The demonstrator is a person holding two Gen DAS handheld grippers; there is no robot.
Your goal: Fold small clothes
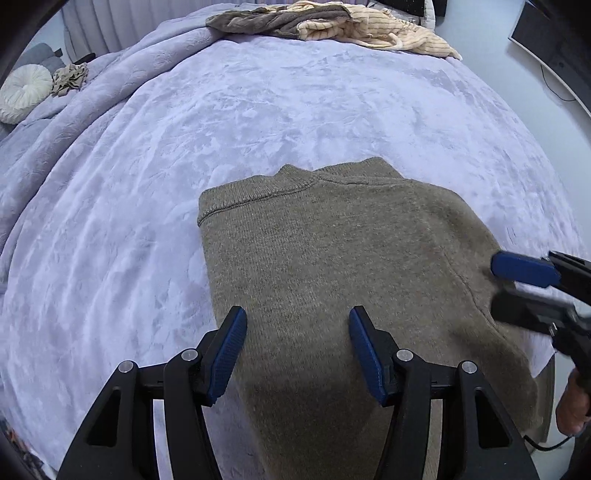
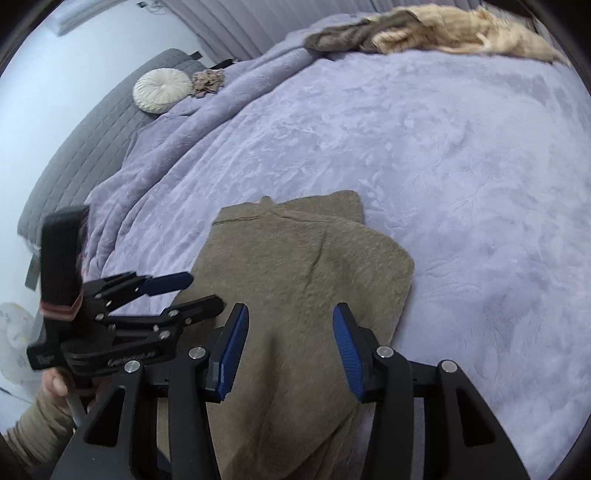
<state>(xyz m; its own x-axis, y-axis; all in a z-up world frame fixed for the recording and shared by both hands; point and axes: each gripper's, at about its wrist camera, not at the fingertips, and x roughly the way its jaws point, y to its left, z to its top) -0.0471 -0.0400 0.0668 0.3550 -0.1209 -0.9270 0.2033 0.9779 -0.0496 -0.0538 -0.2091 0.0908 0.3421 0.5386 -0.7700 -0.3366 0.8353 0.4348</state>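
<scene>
Where the bed [image 1: 295, 110] drops off at its near edge, the olive knit sweater [image 1: 332, 258] is seen hanging partly over it, its lower part falling toward the cameras while the collar end lies flat on the lavender blanket [image 2: 461, 184]. Wide bare blanket is left beyond the collar and on both sides of the garment. The sweater's long axis is run from the near edge toward the far side, collar pointing away; its sides are folded in, giving a narrow rectangle. The left gripper [image 1: 297, 354] is held spread wide above the lower left part of the sweater, nothing between its blue pads. The right gripper [image 2: 290, 350] is likewise held wide and empty over the right part. A heap of cream and grey clothes [image 1: 332, 22] is noted at the far edge, a round white cushion [image 2: 161, 90] near the grey headboard [image 2: 92, 147], and a dark monitor [image 1: 554, 48] at far right.
</scene>
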